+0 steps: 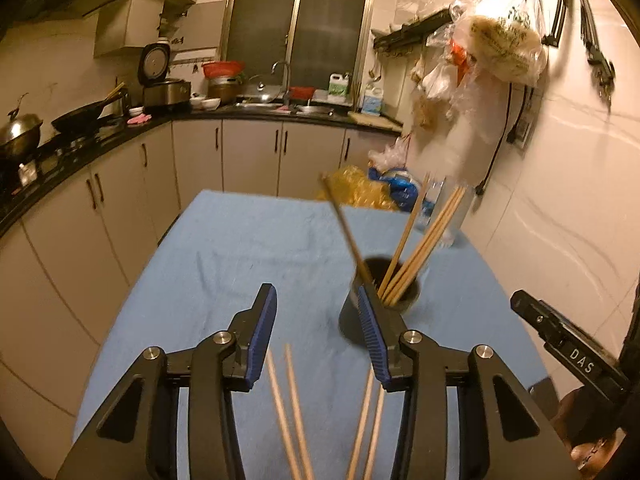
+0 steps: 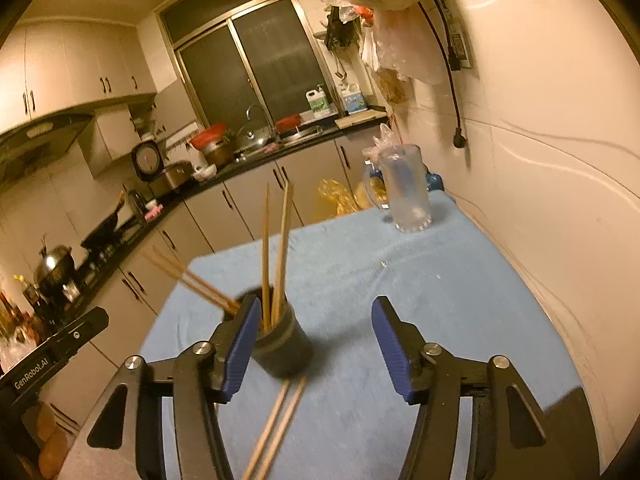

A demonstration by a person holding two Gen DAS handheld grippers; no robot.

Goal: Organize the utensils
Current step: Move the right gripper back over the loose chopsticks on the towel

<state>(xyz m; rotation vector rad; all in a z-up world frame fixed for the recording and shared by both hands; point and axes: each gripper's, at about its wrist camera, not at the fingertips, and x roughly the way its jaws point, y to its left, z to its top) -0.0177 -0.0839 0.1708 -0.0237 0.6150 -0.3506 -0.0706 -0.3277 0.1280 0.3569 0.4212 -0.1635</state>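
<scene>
The left gripper (image 1: 318, 330) and right gripper (image 2: 312, 344) both stand open with nothing clamped. The dark cup (image 2: 285, 346) stands on the blue cloth (image 1: 240, 248), holding upright chopsticks (image 2: 280, 256). Loose chopsticks (image 1: 294, 412) lie near the grippers.

A dark round plastic cup (image 1: 376, 312) stands on the blue-cloth-covered tabletop (image 1: 240, 248), just ahead of the left gripper (image 1: 318, 334) and partly behind its right jaw, while in the right wrist view it sits beside the left jaw of the right gripper (image 2: 316, 344). Several long wooden chopsticks (image 1: 420, 248) stand in the cup, leaning outward over its rim. More loose wooden chopsticks (image 1: 292, 412) lie on the tabletop below and between the left jaws, and a clear glass pitcher (image 2: 406, 190) stands far ahead of the right jaws, near the wall.
</scene>
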